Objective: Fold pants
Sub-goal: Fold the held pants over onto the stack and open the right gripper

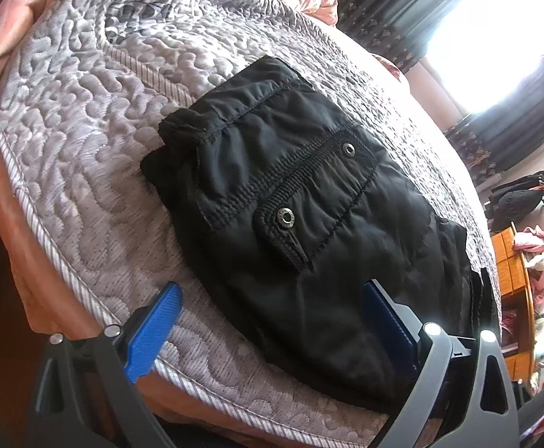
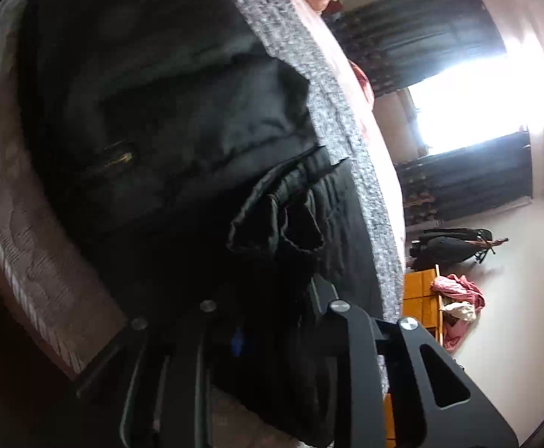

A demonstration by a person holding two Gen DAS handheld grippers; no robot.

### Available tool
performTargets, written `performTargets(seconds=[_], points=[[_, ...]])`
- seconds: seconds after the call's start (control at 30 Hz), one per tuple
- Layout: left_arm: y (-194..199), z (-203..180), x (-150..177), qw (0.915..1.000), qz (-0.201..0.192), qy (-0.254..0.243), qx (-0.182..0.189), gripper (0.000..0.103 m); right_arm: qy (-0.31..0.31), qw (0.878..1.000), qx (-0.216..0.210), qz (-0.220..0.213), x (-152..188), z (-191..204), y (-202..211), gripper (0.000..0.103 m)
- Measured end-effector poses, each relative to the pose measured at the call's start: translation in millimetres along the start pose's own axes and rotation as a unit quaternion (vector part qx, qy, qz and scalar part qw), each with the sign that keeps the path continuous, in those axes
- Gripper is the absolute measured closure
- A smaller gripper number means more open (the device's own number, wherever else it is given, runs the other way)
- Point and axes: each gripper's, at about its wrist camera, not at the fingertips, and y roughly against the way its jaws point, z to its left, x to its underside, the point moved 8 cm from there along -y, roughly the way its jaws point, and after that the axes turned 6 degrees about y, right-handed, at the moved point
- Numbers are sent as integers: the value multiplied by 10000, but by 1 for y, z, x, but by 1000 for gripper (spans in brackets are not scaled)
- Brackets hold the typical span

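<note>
The grey quilted mattress filled the left wrist view, and the black pants lay on it in a compact fold close to its near piped edge. The left gripper hovered over the fold's near end, blue fingers spread wide, gripping nothing. The right gripper sat buried in dark cloth; whether it pinched or had let go, I couldn't tell. Risk: any snagged fabric could drag the fold open when it withdrew.
</note>
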Motion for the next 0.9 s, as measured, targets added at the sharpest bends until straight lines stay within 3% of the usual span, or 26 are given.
performTargets(seconds=[0.1, 0.17, 0.2, 0.23, 0.27, 0.33, 0.43, 0.6, 0.63, 0.77, 0.9], points=[[0, 0, 0, 10000, 13, 17, -9, 6, -56, 9993, -342, -162, 1, 8, 4, 61], [-1, 0, 1, 10000, 31, 24, -15, 6, -219, 9963, -763, -327, 1, 9, 10, 57], [-2, 0, 0, 10000, 37, 23, -16, 6, -350, 9934, -1018, -390, 3, 6, 14, 48], [-2, -1, 1, 10000, 41, 16, -18, 6, -708, 9803, -1752, -568, 3, 2, 21, 35], [-2, -1, 1, 10000, 42, 11, -17, 6, -1016, 9658, -2270, -734, 3, -2, 30, 33], [-2, -1, 0, 10000, 36, 19, 0, 6, -1591, 9432, -2769, -918, 8, -23, 39, 33], [-2, 0, 0, 10000, 23, 60, 23, 6, -2160, 9272, -2961, -770, 19, -48, 30, 33], [-1, -2, 1, 10000, 7, 57, 67, 6, -2114, 9328, -2877, -489, 22, -44, 10, 33], [-1, -1, 0, 9999, 5, 80, 74, 6, -2119, 9327, -2887, -429, 22, -41, 6, 37], [1, 3, -2, 9998, 8, 150, 97, 6, -2291, 9106, -3428, -289, 27, -28, -4, 82], [2, 4, -3, 9998, 0, 170, 116, 6, -2245, 9053, -3578, -458, 22, -26, 10, 86]])
